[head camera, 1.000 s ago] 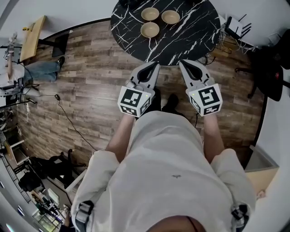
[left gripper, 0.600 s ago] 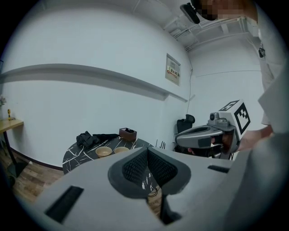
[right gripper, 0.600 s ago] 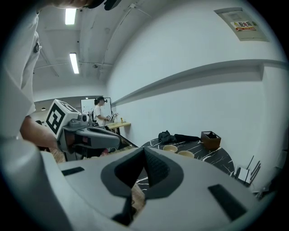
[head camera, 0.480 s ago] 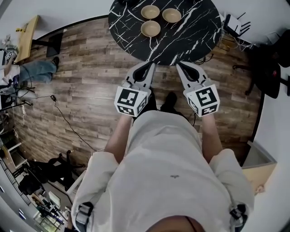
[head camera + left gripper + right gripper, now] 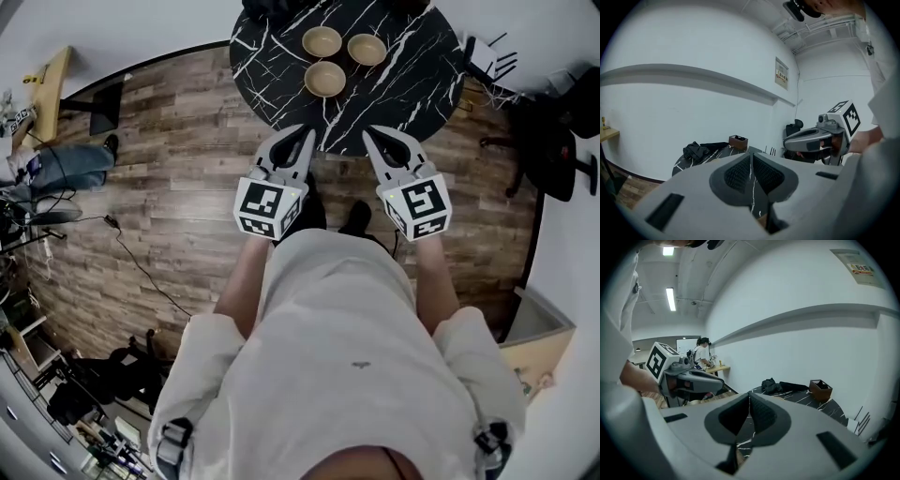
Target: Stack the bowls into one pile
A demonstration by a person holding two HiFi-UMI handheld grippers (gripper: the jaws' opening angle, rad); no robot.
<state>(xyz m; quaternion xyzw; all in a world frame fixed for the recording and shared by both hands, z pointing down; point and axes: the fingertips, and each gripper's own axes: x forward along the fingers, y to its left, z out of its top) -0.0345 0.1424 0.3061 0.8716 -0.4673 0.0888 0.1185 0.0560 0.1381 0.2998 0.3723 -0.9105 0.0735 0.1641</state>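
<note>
Three tan bowls stand apart on a round black marble table (image 5: 403,84) at the top of the head view: one at the back left (image 5: 322,41), one at the back right (image 5: 367,49), one nearer me (image 5: 325,79). My left gripper (image 5: 308,134) and right gripper (image 5: 367,135) point at the table's near edge, side by side, short of the bowls. Both are shut with nothing between the pads. In the left gripper view the left gripper's jaws (image 5: 751,157) meet, with the right gripper (image 5: 813,139) beside them. In the right gripper view the right gripper's jaws (image 5: 749,396) meet. The bowls are hidden in both gripper views.
A brown box (image 5: 738,141) and dark cloth (image 5: 699,150) lie at the table's far side by the white wall. Wood floor (image 5: 187,169) surrounds the table. A black chair (image 5: 553,141) stands to the right, cables (image 5: 131,253) run on the left. Another person (image 5: 700,352) works at a far desk.
Both grippers have moved forward toward the table, and their tips now reach its near edge. The table and bowls sit lower in the head view. Both jaws stay shut.
</note>
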